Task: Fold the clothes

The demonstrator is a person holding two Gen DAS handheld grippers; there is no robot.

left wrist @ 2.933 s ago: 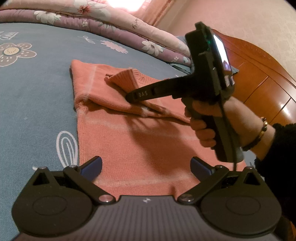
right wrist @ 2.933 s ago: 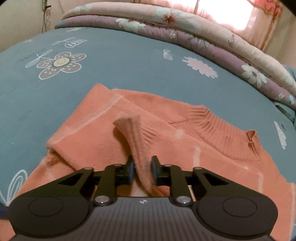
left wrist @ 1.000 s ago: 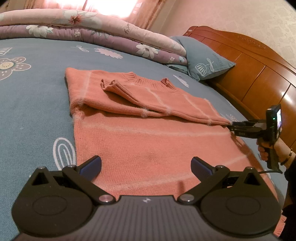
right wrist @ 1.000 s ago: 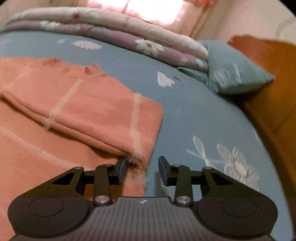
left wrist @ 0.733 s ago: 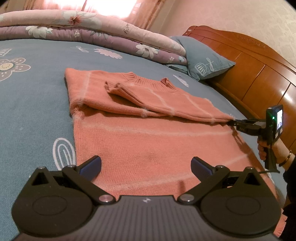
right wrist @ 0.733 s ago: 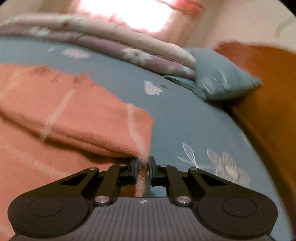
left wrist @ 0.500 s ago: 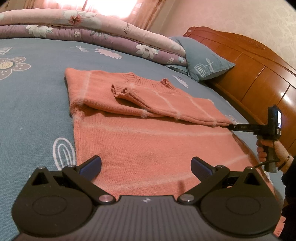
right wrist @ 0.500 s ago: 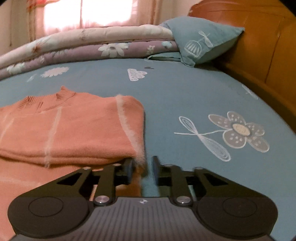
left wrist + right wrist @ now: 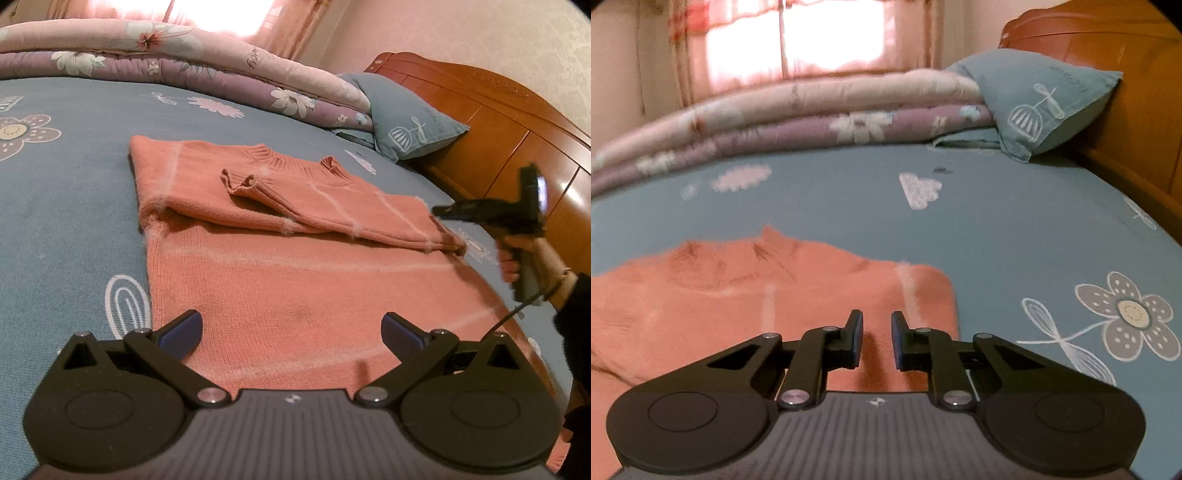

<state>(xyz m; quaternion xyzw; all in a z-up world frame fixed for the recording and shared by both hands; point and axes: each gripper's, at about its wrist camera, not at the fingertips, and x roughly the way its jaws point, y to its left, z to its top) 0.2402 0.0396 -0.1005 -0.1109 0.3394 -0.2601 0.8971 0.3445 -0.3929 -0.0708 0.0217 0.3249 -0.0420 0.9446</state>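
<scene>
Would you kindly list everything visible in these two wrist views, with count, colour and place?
sweater: one, salmon-orange with pale stripes, flat on the bed, sleeves folded across the chest
bedsheet: one, blue with flower prints, under the sweater
quilts: two stacked, pink over purple, floral, far edge of the bed
pillow: one, blue-grey, against the headboard
headboard: one, reddish-brown wood, right side
curtained window: one, bright pink, behind the quilts
left gripper: black, jaws wide open above the sweater's hem
right gripper: black, jaws narrow, nothing between them, over the sweater's shoulder
hand: one, holding the right gripper's handle
</scene>
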